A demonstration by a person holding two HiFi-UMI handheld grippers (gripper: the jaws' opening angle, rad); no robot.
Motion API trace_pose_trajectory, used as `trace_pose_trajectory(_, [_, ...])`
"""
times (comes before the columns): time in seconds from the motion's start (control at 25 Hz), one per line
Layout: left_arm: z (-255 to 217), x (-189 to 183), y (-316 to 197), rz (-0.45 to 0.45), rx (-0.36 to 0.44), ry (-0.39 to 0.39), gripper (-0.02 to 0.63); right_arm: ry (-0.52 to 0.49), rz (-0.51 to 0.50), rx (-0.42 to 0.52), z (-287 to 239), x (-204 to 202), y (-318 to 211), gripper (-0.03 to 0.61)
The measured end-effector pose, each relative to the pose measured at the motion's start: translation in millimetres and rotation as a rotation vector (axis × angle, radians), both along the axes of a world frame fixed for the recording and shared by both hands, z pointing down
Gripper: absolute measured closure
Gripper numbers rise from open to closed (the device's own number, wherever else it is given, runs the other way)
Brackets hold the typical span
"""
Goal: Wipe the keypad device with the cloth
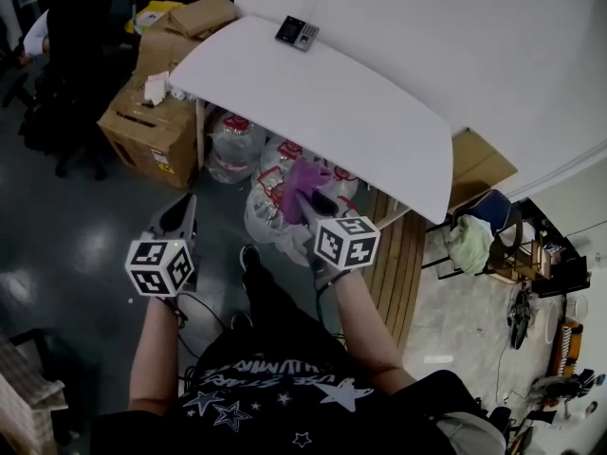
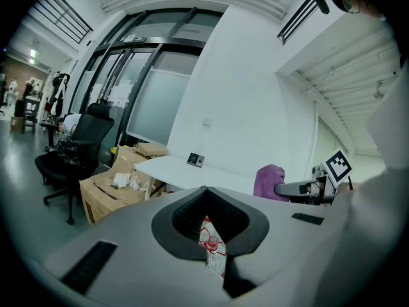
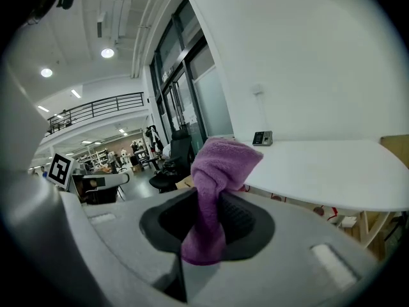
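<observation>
The keypad device (image 1: 297,32) is a small dark box on the far edge of the white table (image 1: 379,131), against the wall; it also shows small in the left gripper view (image 2: 195,160) and the right gripper view (image 3: 262,137). My right gripper (image 1: 305,197) is shut on a purple cloth (image 1: 303,180), which sticks up between its jaws (image 3: 220,165), in front of the table's near edge and well short of the device. My left gripper (image 1: 180,218) hangs lower left over the floor, its jaws closed together on nothing (image 2: 206,192).
Cardboard boxes (image 1: 156,121) stand at the table's left end, with a black office chair (image 1: 66,74) beyond them. Bagged water bottles (image 1: 232,145) sit under the table. Wooden slats (image 1: 398,254) and a chair with a green cloth (image 1: 471,242) are to the right.
</observation>
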State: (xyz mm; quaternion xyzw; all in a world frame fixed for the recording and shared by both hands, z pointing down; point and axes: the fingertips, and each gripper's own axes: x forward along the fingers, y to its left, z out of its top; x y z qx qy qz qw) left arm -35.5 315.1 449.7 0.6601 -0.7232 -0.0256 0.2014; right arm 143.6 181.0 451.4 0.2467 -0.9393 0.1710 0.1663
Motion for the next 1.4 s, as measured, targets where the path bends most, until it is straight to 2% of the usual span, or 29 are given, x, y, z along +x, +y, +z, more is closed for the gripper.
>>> trace_pose_trajectory(0.32, [3.1,-34.9,-54.8,-0.008,-0.01,-0.025,0.607,-0.021,0.002,-0.019,11.7,-36.2,-64.2,0.486])
trace_pose_trajectory(1.0, [-1.6,-106.8,-206.5,-0.016,-0.044,-0.074,0.607,-0.032,-0.011,-0.083,28.2,-120.0,-224.9,0.486])
trace_pose_trajectory(1.4, [2.4,-119.7,-280.5,0.011,-0.068,-0.092,0.607,-0.023,-0.022,-0.115,42.1,-134.1,-287.0,0.486])
